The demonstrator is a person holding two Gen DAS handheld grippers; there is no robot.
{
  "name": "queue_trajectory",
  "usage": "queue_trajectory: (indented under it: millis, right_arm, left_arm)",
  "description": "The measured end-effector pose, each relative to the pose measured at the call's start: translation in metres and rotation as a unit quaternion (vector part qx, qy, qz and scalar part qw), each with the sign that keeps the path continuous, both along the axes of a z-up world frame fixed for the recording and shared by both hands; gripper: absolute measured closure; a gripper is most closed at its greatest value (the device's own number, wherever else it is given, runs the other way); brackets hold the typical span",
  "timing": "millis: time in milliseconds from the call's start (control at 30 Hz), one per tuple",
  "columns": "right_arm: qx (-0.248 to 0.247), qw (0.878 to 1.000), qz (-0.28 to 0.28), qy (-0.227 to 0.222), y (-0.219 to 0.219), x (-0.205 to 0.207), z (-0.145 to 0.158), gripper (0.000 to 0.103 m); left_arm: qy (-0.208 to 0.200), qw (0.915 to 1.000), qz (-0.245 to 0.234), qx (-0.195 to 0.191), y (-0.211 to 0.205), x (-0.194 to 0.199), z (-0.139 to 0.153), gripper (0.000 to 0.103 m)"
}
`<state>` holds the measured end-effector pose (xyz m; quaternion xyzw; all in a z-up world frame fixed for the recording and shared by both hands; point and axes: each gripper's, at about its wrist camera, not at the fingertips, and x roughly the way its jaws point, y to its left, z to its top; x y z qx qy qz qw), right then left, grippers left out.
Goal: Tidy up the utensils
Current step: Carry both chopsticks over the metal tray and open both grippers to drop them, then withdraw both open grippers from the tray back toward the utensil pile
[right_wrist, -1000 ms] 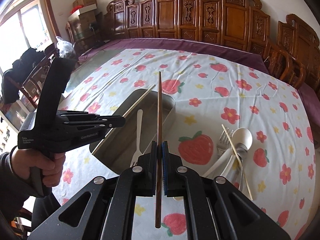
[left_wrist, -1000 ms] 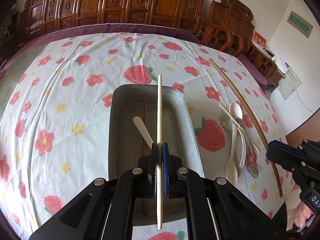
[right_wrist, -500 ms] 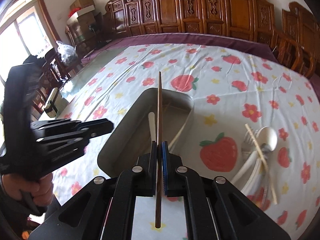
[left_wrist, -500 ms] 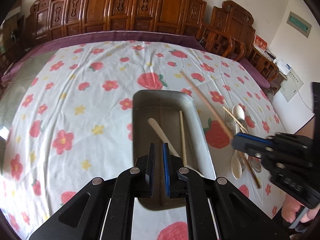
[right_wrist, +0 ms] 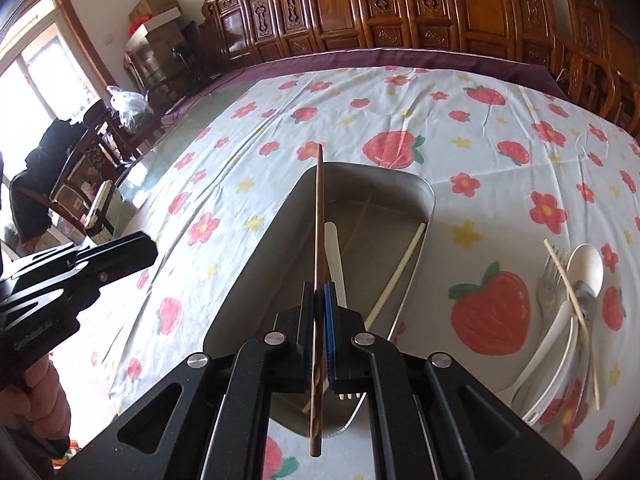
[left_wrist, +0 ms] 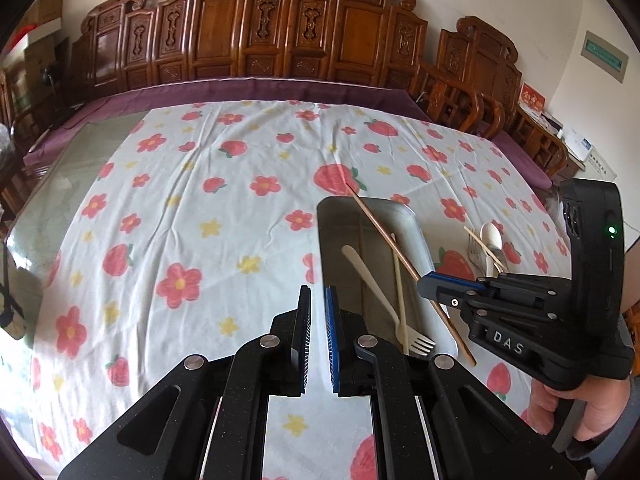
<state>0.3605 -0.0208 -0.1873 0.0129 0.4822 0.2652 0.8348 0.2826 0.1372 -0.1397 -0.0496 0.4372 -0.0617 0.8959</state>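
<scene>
Jaws pinch slim brown wooden chopstick [right_wrist: 319, 216] over rectangular metal tray [right_wrist: 256, 248].

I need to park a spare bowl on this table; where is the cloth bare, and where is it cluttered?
Bare cloth lies left of the metal tray, out to the table's glass edge, and beyond it toward the wooden chairs. It is crowded right of the tray, where the utensil pile lies, and over the tray, where the right gripper holds a dark chopstick.

- L gripper [left_wrist: 318, 336]: jaws closed to a narrow gap, nothing between them, angled down, left of R gripper.
- R gripper [right_wrist: 319, 334]: clamped on brown chopstick [right_wrist: 318, 216], angled down; a hand [left_wrist: 580, 412] grips its handle.
</scene>
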Motion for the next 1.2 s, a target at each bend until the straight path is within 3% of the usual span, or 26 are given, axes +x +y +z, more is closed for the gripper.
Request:
queue_trajectory:
  millis: [333, 533, 700, 933, 1100, 1200]
  right_arm:
    - [0.007, 1.000, 0.001, -0.001, 0.005, 0.007, 0.001, 0.093]
    - [0.011, 1.000, 0.003, -0.020, -0.014, -0.002, 0.013, 0.093]
    - [-0.002, 0.999, -0.009, -0.051, -0.054, -0.020, 0.031, 0.093]
    - [-0.047, 0.995, -0.040, -0.084, -0.135, -0.054, 0.047, 0.093]
    - [-0.080, 0.991, -0.063, -0.083, -0.175, -0.070, 0.041, 0.093]
    - [-0.093, 0.990, -0.074, -0.077, -0.195, -0.076, 0.031, 0.084]
  left_arm:
    - [-0.005, 1.0000, 0.001, 0.004, 0.002, -0.003, 0.004, 0.097]
    - [-0.011, 0.9999, -0.006, 0.005, -0.004, -0.006, 0.010, 0.097]
    - [-0.015, 0.9997, -0.020, 0.005, -0.021, -0.010, 0.014, 0.097]
    - [-0.022, 0.9987, -0.046, 0.000, -0.055, -0.016, 0.018, 0.080]
    - [-0.018, 0.9974, -0.070, -0.004, -0.085, -0.016, 0.013, 0.076]
    - [-0.015, 0.9964, -0.084, -0.006, -0.100, -0.018, 0.010, 0.074]
